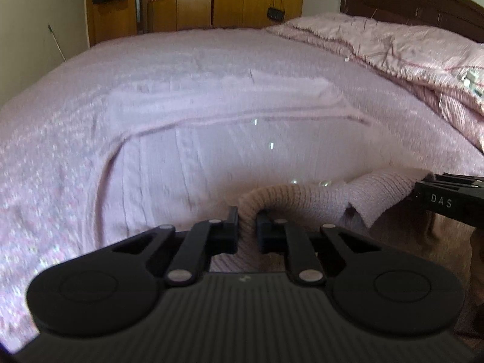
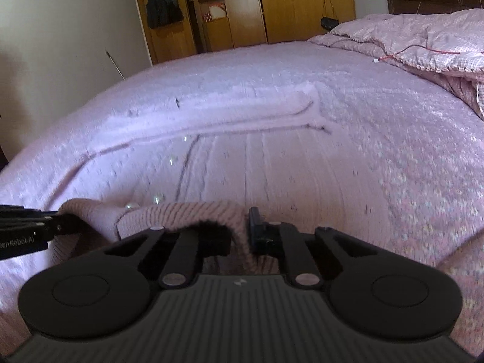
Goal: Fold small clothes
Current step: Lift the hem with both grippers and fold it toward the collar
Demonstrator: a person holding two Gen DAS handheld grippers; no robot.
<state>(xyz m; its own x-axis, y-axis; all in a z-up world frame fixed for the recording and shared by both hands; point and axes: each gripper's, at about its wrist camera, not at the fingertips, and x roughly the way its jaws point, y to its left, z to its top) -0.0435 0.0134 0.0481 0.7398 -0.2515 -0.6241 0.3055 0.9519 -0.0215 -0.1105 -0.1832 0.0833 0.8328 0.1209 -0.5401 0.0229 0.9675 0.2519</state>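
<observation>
A pale pink knitted cardigan (image 1: 230,151) with pearl buttons lies spread on the bed; it also shows in the right wrist view (image 2: 272,163). My left gripper (image 1: 247,220) is shut on the cardigan's ribbed near edge (image 1: 290,196). My right gripper (image 2: 240,227) is shut on the same ribbed edge (image 2: 193,214) further right. Both hold that edge lifted a little above the bed. The right gripper's fingers (image 1: 447,190) show at the right of the left wrist view. The left gripper's fingers (image 2: 33,224) show at the left of the right wrist view.
The bed (image 1: 60,139) has a pink cover. A folded pink quilt (image 1: 402,48) lies at the far right by the dark headboard (image 1: 423,3). Wooden wardrobes (image 2: 284,6) and a hanging dark garment (image 2: 163,0) stand beyond the bed.
</observation>
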